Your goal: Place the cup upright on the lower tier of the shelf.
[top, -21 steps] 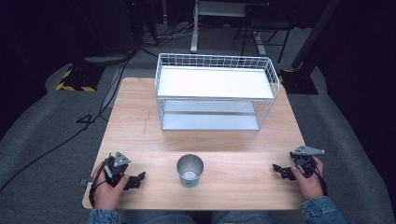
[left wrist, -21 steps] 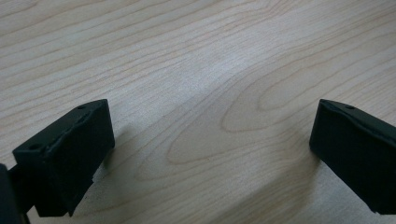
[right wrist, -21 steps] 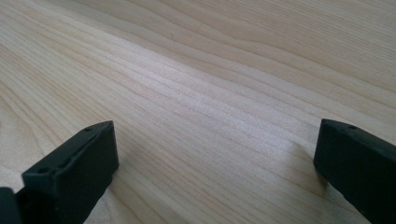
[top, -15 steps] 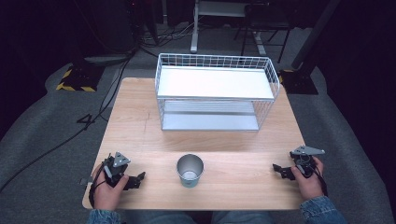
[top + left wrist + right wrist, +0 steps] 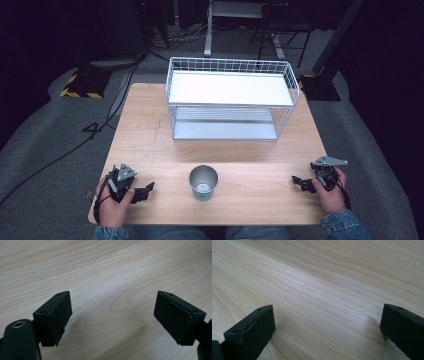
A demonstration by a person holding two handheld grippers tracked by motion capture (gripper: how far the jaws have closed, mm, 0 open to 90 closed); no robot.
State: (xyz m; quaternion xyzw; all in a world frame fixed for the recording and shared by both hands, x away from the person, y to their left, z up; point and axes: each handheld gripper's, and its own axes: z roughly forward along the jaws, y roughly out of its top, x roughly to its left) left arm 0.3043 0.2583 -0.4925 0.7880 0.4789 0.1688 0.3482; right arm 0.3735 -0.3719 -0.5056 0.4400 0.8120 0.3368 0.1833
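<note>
Seemingly nothing has begun: the left gripper [image 5: 142, 192] and right gripper [image 5: 300, 182] rest released and empty by the desk's [image 5: 150, 125] near corners, the cup [image 5: 203, 183] upright mid near edge, the wire shelf [image 5: 230, 100] at the far edge.

Tabletop [image 5: 150, 130]: light wood, rectangular, on grey floor [image 5: 45, 150]. White wire rack [image 5: 230, 100], 2 tiers, stands at centre of far edge. Metal cup [image 5: 203, 183] upright near centre of near edge, well apart from rack.
</note>
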